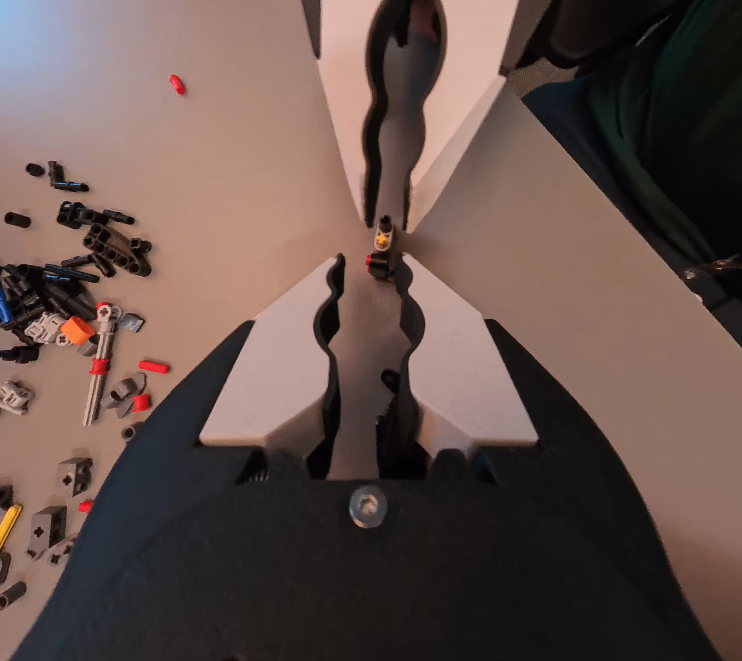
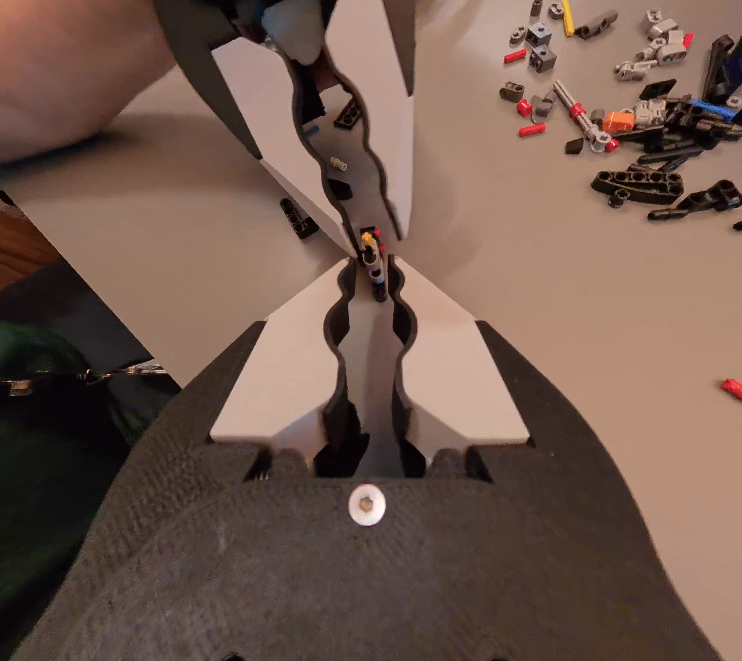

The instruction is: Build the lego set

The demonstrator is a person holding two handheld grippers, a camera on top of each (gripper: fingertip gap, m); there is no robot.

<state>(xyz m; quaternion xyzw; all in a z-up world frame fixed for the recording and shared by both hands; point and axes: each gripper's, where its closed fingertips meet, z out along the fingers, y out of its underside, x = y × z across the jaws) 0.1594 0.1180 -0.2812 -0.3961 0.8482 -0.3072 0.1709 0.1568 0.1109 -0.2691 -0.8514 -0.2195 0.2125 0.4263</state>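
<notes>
A small lego assembly (image 1: 382,252), a grey beam with a yellow axle and a black piece with red pins, hangs above the grey table (image 1: 208,143) between both grippers, which meet tip to tip. My left gripper (image 1: 371,259) has its jaws drawn in narrowly around the black end; the piece lies against its right finger. My right gripper (image 2: 372,263) has its jaws narrowly closed around the other end, a black pin. The assembly (image 2: 372,260) also shows in the right wrist view. The right gripper (image 1: 386,226) comes from above in the left wrist view, the left gripper (image 2: 375,245) likewise in the right.
A pile of loose black, grey, red, blue and orange parts (image 1: 72,300) lies to my left; it also shows in the right wrist view (image 2: 642,111). A lone red pin (image 1: 177,84) lies apart. A few black pieces (image 2: 299,218) lie under the left gripper. The table edge (image 1: 602,176) and a person's dark clothing are close. The grippers are tip to tip, or close to it.
</notes>
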